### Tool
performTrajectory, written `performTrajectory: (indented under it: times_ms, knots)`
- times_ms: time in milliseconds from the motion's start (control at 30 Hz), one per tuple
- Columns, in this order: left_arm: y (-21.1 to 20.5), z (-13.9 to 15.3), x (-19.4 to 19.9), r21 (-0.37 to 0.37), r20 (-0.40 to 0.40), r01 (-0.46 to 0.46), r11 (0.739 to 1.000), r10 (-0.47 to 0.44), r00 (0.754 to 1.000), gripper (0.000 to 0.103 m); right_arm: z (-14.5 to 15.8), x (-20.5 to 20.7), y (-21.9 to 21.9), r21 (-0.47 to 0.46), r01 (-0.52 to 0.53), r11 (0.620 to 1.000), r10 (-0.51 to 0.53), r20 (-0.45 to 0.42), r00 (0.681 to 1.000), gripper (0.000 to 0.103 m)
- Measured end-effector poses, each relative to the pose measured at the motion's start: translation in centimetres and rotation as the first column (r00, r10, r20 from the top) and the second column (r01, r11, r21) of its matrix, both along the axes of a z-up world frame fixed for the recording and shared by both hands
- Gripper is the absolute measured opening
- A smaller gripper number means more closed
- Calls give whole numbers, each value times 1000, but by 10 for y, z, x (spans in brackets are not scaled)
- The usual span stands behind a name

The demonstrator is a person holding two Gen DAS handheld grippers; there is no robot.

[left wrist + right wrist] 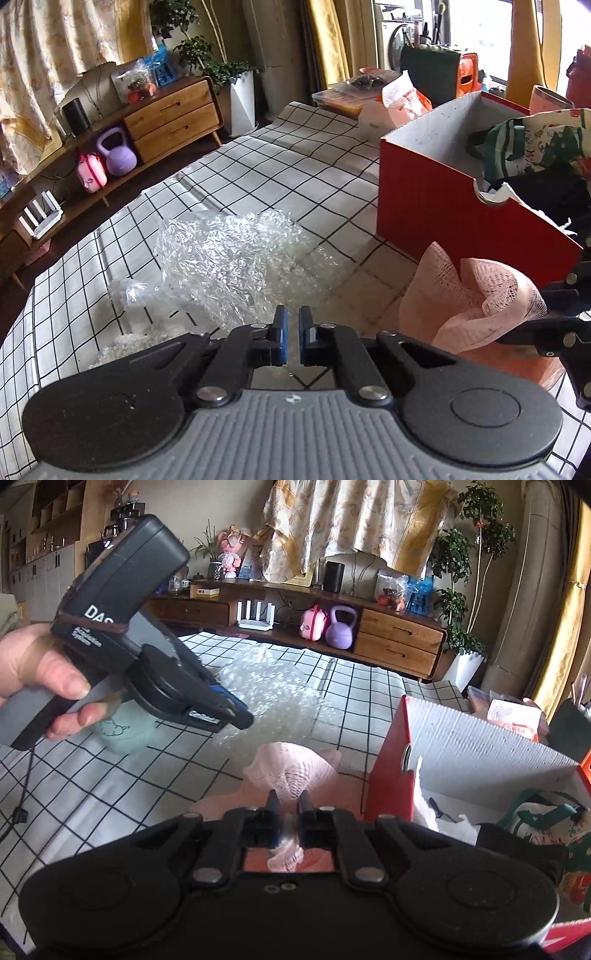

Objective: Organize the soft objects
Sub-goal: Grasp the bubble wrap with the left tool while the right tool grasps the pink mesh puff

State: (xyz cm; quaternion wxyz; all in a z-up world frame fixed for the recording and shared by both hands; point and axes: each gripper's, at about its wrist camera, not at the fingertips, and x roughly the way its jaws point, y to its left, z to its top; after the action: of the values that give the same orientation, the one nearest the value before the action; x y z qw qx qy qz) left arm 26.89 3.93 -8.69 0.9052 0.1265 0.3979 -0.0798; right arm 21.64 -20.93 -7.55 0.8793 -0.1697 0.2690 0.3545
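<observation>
Clamping your right hand-held gripper on a bunched fold of the pink mesh cloth, you have the fabric pinched between its two fingers just left of the red box, with the rest of the cloth spread on the checked table cover beneath. Your left hand-held gripper is closed with nothing visible between its blue pads, only a thin slit, its tips poised at the near edge of the crumpled bubble wrap in the middle of the table; the right wrist view shows the same tool in your left hand, angled down toward that wrap. The box at the right already holds several soft things: a floral cloth bag with green straps, something dark and a scrap of white. By that showing the sorting looks well under way but unfinished. The pink cloth is gripped but not yet in the box, the bubble wrap lies loose and ungripped, and a pale green soft item sits at the left, partly hidden behind the left tool. A smaller shred of clear wrap also lies on the cover to the left.
</observation>
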Motion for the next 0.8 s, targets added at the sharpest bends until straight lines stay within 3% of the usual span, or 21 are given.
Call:
performTrajectory:
  times_ms: [167, 200, 300, 800]
  knots:
    - [-11, -11, 9, 2, -49, -16, 1000, 16, 999, 15, -4, -2, -1, 0, -1, 1000, 1, -15, 1000, 9]
    - [-11, -13, 12, -7, -55, -24, 1000, 24, 998, 25, -4, -3, -1, 0, -3, 1000, 3, -15, 1000, 9]
    - [-11, -20, 20, -37, -80, -50, 998, 47, 996, 81, -4, -3, -1, 5, -5, 1000, 5, -22, 1000, 9]
    - [-9, -49, 39, -109, -150, -181, 978, 164, 975, 79, -8, -3, -3, 25, -16, 1000, 17, -44, 999, 11]
